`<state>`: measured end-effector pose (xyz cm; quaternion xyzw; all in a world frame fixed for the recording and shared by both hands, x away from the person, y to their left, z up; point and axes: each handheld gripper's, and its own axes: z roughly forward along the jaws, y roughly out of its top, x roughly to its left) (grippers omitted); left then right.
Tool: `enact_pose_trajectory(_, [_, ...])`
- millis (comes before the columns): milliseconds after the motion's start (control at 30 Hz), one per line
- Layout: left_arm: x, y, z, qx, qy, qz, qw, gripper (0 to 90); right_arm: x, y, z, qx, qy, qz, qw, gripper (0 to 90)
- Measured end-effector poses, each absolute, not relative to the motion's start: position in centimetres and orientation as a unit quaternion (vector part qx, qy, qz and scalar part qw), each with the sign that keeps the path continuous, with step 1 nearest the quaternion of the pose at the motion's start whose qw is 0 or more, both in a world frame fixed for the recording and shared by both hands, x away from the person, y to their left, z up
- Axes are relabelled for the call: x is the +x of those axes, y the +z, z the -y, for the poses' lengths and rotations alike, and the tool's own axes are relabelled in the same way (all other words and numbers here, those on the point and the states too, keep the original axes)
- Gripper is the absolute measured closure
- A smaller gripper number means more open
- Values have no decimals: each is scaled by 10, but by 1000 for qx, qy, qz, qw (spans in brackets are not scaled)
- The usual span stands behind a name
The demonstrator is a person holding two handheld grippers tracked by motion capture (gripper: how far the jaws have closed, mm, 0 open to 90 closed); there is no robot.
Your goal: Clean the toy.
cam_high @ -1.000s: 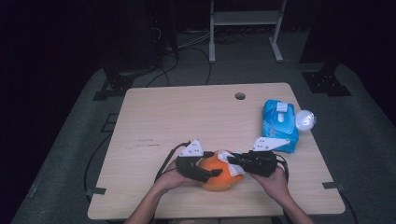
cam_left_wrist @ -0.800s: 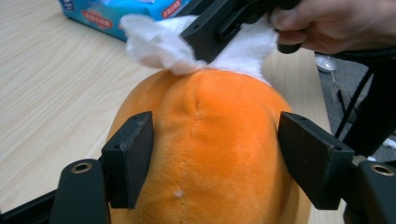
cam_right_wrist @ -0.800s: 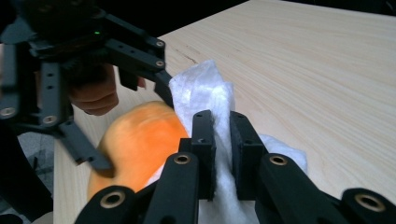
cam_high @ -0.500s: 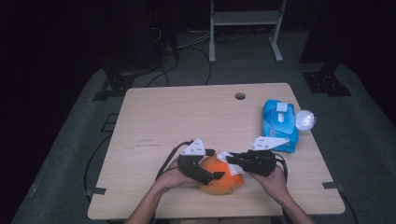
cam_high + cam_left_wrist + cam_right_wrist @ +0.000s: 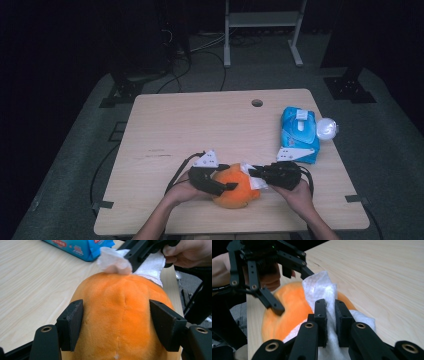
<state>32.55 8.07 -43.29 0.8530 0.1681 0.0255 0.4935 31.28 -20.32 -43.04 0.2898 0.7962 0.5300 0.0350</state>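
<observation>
L tool [image 5: 116,322] jaws just closed onto orange plush [image 5: 120,322] nr table edge [image 5: 230,231].

Your round orange plush toy [image 5: 235,187] sits at the wooden table's [image 5: 200,125] near edge, the blue wipes pack [image 5: 298,131] lying behind it to the right.

Light wooden table [image 5: 200,125] with a round hole, grey carpet floor [image 5: 70,165], dark room, metal stand [image 5: 262,20] behind

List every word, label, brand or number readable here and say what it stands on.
None can be quoted.
Blue wipes pack: red label patches with white print, too blurred to read.
Blue wipes pack in the high view: white lid, print too small.
Orange plush: no text.
</observation>
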Motion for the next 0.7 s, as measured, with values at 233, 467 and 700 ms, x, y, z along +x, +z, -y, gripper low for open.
enact_pose_trajectory(233, [325, -433, -80, 852, 29, -168, 495, 308, 314, -427, 201, 285, 534, -795, 40, 810])
enact_pose_trajectory(467, [317, -431, -71, 858, 36, -143, 493, 300, 323, -428, 197, 292, 539, -789, 37, 810])
enact_pose_trajectory(700, [318, -432, -70, 854, 44, -148, 496, 291, 318, -424, 196, 287, 543, -788, 35, 812])
